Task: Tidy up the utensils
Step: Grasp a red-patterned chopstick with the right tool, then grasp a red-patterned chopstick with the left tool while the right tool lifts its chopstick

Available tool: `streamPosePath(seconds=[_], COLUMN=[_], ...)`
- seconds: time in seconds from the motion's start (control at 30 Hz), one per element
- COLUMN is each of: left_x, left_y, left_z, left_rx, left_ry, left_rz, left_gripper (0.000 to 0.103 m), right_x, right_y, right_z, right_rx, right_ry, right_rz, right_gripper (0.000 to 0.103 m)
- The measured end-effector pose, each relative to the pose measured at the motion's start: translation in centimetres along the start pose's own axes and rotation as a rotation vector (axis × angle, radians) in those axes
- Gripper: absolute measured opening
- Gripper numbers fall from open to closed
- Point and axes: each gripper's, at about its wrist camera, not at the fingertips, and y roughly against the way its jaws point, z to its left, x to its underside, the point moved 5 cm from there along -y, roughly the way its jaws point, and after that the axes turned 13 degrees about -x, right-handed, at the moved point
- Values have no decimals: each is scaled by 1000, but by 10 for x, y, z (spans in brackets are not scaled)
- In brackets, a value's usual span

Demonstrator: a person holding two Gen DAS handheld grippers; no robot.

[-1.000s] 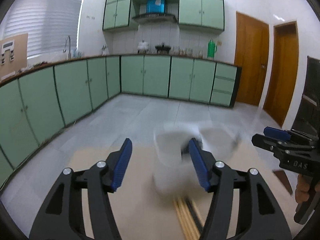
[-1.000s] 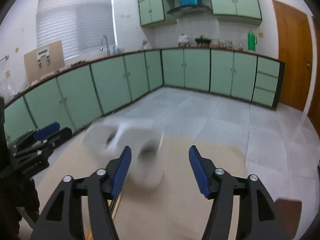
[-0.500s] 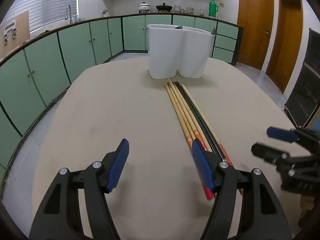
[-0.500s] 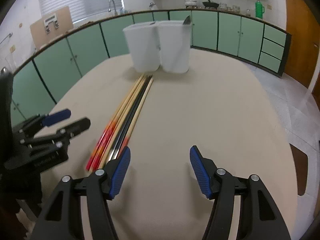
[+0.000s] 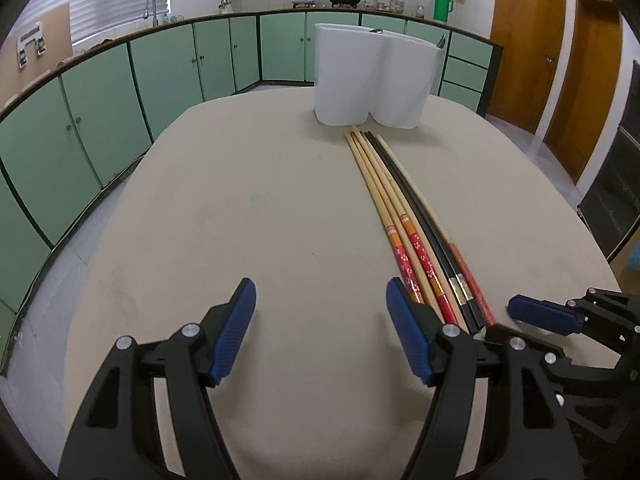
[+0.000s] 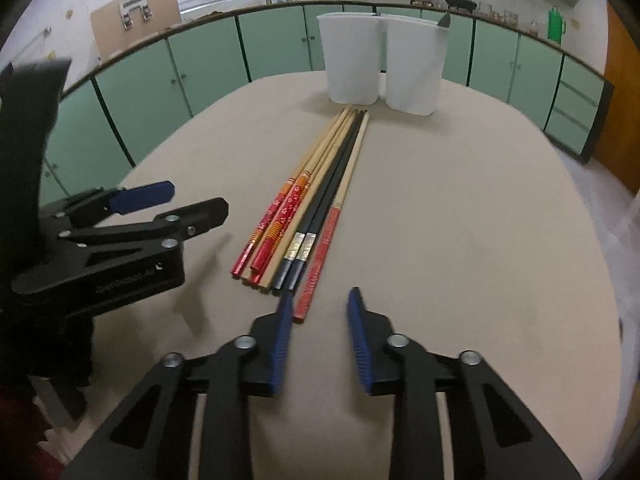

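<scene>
Several long chopsticks (image 5: 400, 208) (image 6: 320, 188), pale wood, black and red-ended, lie side by side on the beige table (image 5: 240, 200) (image 6: 460, 200). Their tips point at a white two-compartment holder (image 5: 372, 76) (image 6: 380, 64) at the far end. My left gripper (image 5: 320, 296) (image 6: 192, 200) hovers open and empty over bare table, left of the chopsticks' near ends. My right gripper (image 6: 320, 300) (image 5: 500, 318) is at those near ends, its jaws closing. The end of the rightmost red-ended chopstick (image 6: 304, 304) lies between them by the left pad, and the pads stand apart from it.
A dark utensil tip (image 6: 444, 20) sticks out of the holder's right compartment. Green kitchen cabinets (image 5: 100, 112) ring the room beyond the table's far and left edges. Brown doors (image 5: 520, 40) stand at the back right.
Both grippers dropped from facing the kitchen to low over the table. In the last half second the right gripper moved onto the chopsticks' near ends and narrowed its jaws; the left stayed put.
</scene>
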Motion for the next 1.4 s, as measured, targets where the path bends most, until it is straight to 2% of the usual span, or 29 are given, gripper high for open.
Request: streamPosePath(seconds=[0.03, 0.07, 0.1, 0.47, 0.63, 0.9, 1.0, 1.07, 1.1, 1.17, 1.23, 1.4], left_x=[1, 1, 2, 10, 14, 14, 14, 14, 14, 15, 14, 12], left_y=[0, -1, 0, 2, -6, -6, -4, -2, -1, 1, 1, 4], left_z=[0, 0, -1, -23, -26, -26, -27, -31, -32, -34, -32, -29], left_rx=[0, 1, 4, 59, 43, 7, 4, 12, 14, 26, 32, 30], left_ry=[-1, -1, 0, -56, -71, -71, -71, -87, -91, -100, -89, -58], left_rz=[2, 3, 3, 23, 64, 63, 57, 47, 44, 39, 43, 43], left_gripper=[66, 66, 66, 66, 66, 65, 53, 37, 33, 15, 6, 5], right_x=[-1, 1, 0, 4, 3, 3, 4, 3, 3, 2, 3, 0], right_y=[0, 0, 1, 18, 18, 14, 13, 12, 12, 12, 14, 24], right_z=[1, 1, -1, -44, -50, -47, -46, -45, -45, -45, -46, -46], right_rx=[9, 13, 15, 79, 70, 68, 69, 68, 63, 58, 50, 50], right_ry=[10, 11, 3, -102, -120, -98, -95, -94, -94, -100, -109, -105], right_rz=[0, 0, -1, -46, -56, -48, -43, -43, -44, -48, -56, -91], right_gripper=[17, 9, 8, 6, 6, 9, 9, 7, 6, 6, 6, 6])
